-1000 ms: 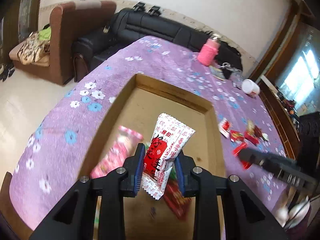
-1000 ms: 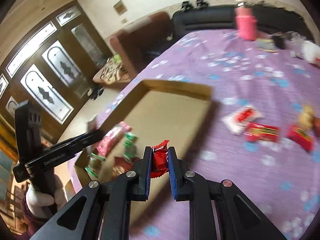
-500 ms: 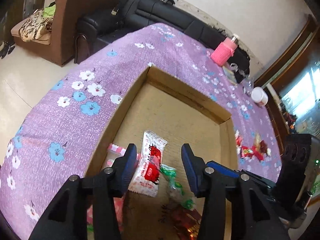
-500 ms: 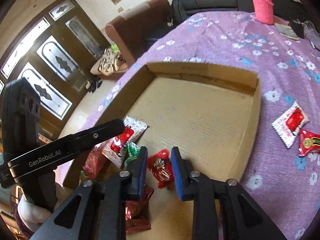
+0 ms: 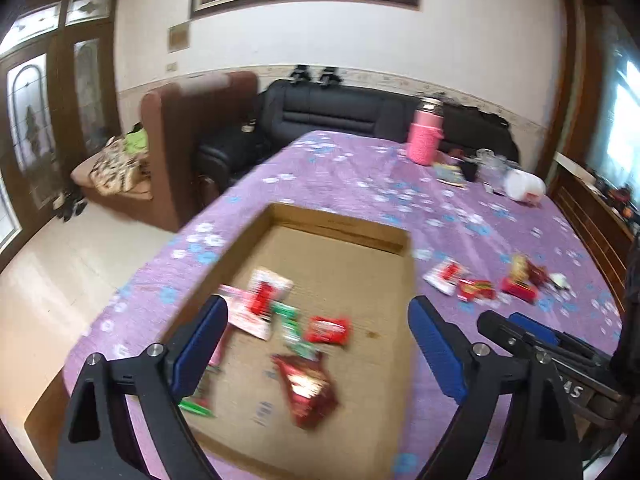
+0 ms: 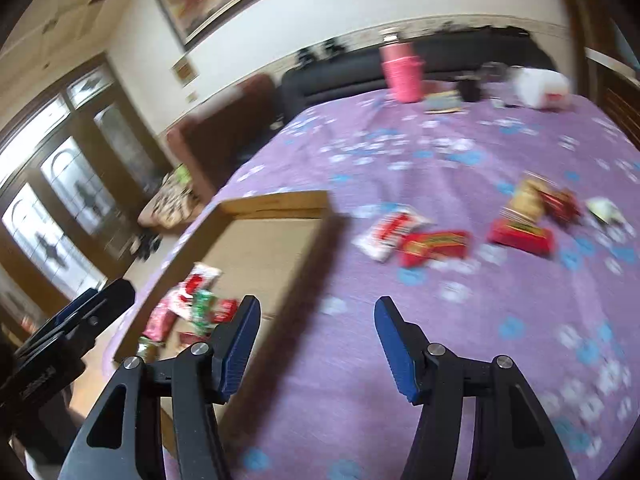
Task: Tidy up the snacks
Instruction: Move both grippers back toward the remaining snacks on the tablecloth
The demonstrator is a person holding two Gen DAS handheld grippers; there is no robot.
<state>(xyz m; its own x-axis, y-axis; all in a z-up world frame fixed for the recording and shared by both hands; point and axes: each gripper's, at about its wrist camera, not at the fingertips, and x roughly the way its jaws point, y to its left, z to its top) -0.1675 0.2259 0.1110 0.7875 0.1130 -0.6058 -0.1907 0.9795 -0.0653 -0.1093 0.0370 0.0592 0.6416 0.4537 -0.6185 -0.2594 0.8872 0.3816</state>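
A shallow cardboard box (image 5: 340, 222) lies on the purple flowered tablecloth (image 5: 360, 176). Inside it lie a white-and-red packet (image 5: 266, 294), a small red packet (image 5: 326, 330), a dark red bag (image 5: 308, 386) and green wrappers (image 5: 290, 322). My left gripper (image 5: 318, 344) is open and empty above the box. My right gripper (image 6: 316, 344) is open and empty above the cloth beside the box's right wall (image 6: 296, 272). Several loose red and white snacks (image 6: 434, 244) lie on the cloth to the right.
A pink flask (image 5: 425, 136), a white cup (image 5: 523, 186) and small items stand at the table's far end. A black sofa (image 5: 340, 112) and a brown armchair (image 5: 180, 140) stand beyond. The right gripper shows in the left wrist view (image 5: 532, 338).
Both grippers have let go of their snacks, which now lie in the box. Both have opened wide and drawn back upward; the right one has swung right over the cloth.
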